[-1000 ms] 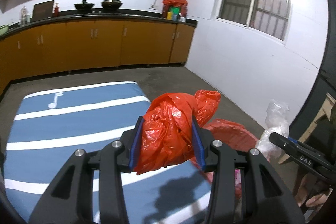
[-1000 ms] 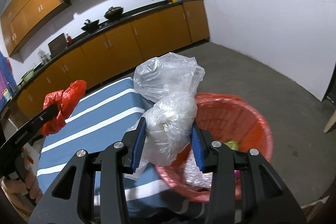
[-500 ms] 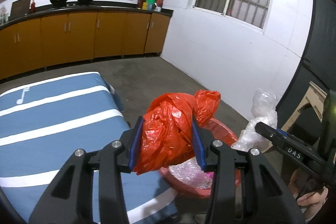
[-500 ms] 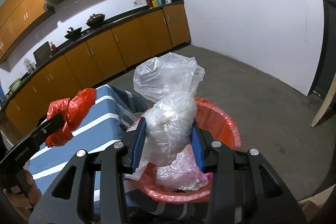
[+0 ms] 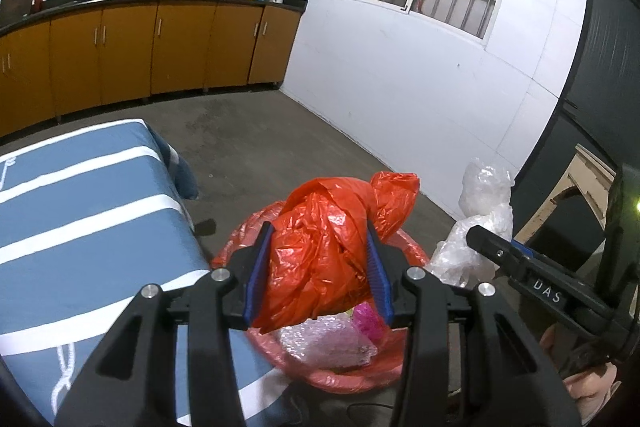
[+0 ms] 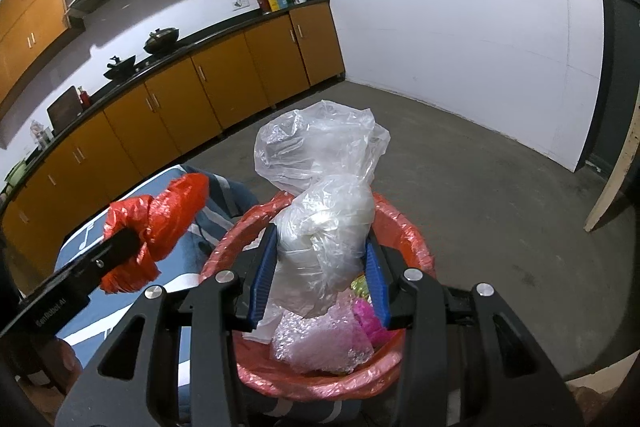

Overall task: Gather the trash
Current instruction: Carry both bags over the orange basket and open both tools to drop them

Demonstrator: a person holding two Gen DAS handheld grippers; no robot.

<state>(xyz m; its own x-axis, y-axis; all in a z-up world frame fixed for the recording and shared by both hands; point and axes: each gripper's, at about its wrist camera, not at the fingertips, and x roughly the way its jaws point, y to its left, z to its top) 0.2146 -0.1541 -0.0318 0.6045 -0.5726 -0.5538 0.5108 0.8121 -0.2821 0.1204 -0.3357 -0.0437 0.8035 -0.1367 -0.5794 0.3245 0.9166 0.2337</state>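
Left gripper (image 5: 318, 269) clamped on crumpled red plastic bag (image 5: 332, 247), right gripper (image 6: 320, 267) on clear plastic bag (image 6: 324, 223), both above red-lined round bin (image 6: 404, 227), contents half hidden.

Between my left claw's (image 5: 318, 269) ribbed blue pads: glossy, crinkled red plastic bag (image 5: 324, 251). In my right claw (image 6: 320, 267): thin clear film bag (image 6: 324, 203). Below: bin (image 6: 404, 227) with shiny red liner; matt striped cloth (image 5: 80, 211) leftward.

Your left gripper (image 5: 318, 269) and right gripper (image 6: 320, 267) both angle downward side by side, jaws clamped on loads.
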